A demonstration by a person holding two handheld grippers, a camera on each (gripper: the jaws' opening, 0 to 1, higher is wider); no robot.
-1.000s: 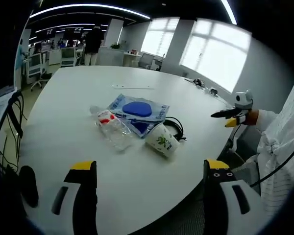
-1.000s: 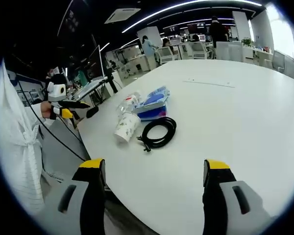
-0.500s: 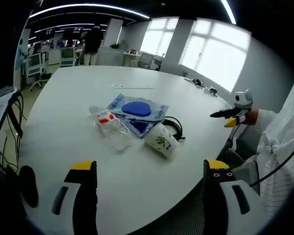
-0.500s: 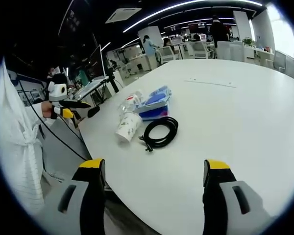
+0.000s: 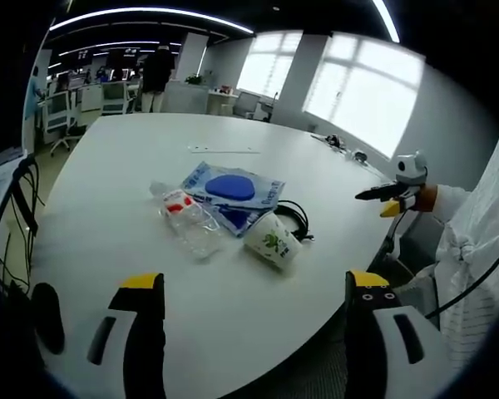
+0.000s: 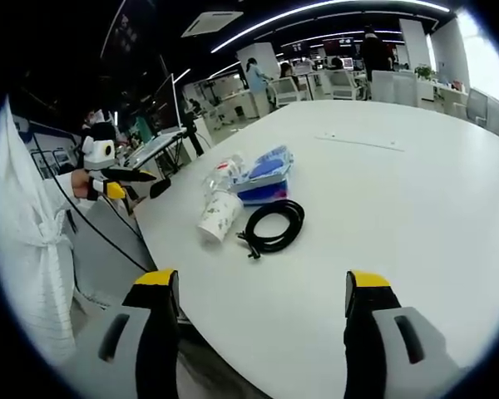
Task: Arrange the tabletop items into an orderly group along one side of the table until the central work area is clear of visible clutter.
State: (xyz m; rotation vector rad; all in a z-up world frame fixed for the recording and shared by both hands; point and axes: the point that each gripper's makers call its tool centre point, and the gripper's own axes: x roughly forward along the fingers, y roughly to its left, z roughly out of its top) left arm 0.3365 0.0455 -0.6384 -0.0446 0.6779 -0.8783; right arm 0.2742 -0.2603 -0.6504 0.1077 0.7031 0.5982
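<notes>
On the white table (image 5: 108, 166) lies a small cluster. A clear plastic bottle (image 5: 189, 219) with a red label lies on its side, a blue packet (image 5: 233, 187) behind it, a paper cup (image 5: 271, 241) with a green print tipped over, and a black coiled cable (image 5: 297, 218) beyond the cup. In the right gripper view the same cup (image 6: 217, 215), cable (image 6: 271, 225), packet (image 6: 263, 173) and bottle (image 6: 219, 173) sit near the table's left edge. My left gripper (image 5: 248, 287) is open, well short of the cluster. My right gripper (image 6: 254, 287) is open over bare table. Each gripper appears at the other view's side: right (image 5: 392, 192), left (image 6: 125, 177).
A person's white sleeve (image 6: 25, 241) holds the far gripper. A thin flat strip (image 6: 356, 142) lies further up the table (image 6: 416, 208). Cables (image 5: 12, 216) hang off the table's left edge. Office desks, chairs and standing people (image 5: 156, 75) fill the background.
Both views have shifted very slightly with the hands. The items on the table have not moved and both grippers stay open.
</notes>
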